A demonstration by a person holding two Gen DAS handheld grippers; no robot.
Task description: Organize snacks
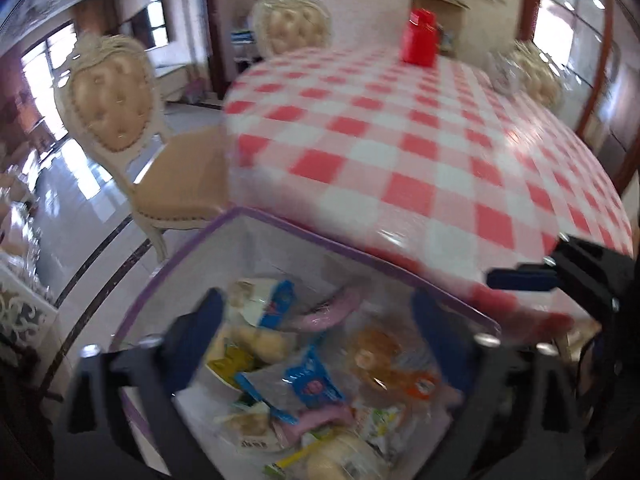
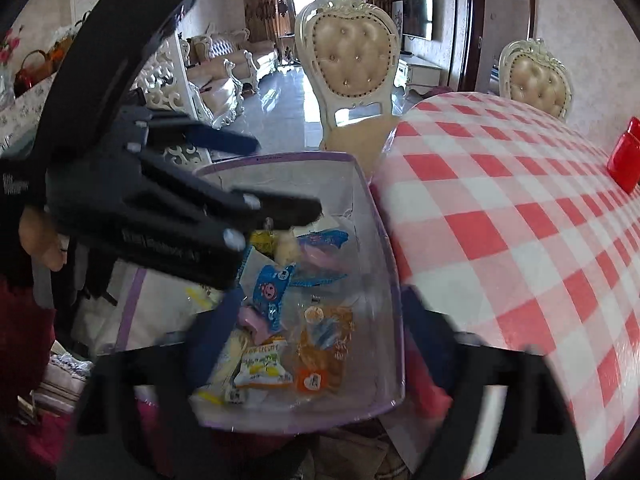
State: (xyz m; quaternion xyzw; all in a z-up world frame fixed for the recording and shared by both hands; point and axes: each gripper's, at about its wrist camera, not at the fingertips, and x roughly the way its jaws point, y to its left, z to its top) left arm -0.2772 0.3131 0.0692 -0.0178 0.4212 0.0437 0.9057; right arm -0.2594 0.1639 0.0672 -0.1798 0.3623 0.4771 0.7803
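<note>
In the left wrist view, the left tongs [image 1: 316,336] stand spread wide above a clear bin [image 1: 280,236] with a purple rim, pinching nothing. Wrapped snacks [image 1: 308,384] lie inside the bin, which sits just beside the edge of the checkered desk [image 1: 420,140]. A red container [image 1: 418,38] stands at the far side.

In the right wrist view, the right tongs [image 2: 316,344] are also spread and empty over the same bin [image 2: 384,280], beside a chair [image 2: 348,60].
</note>
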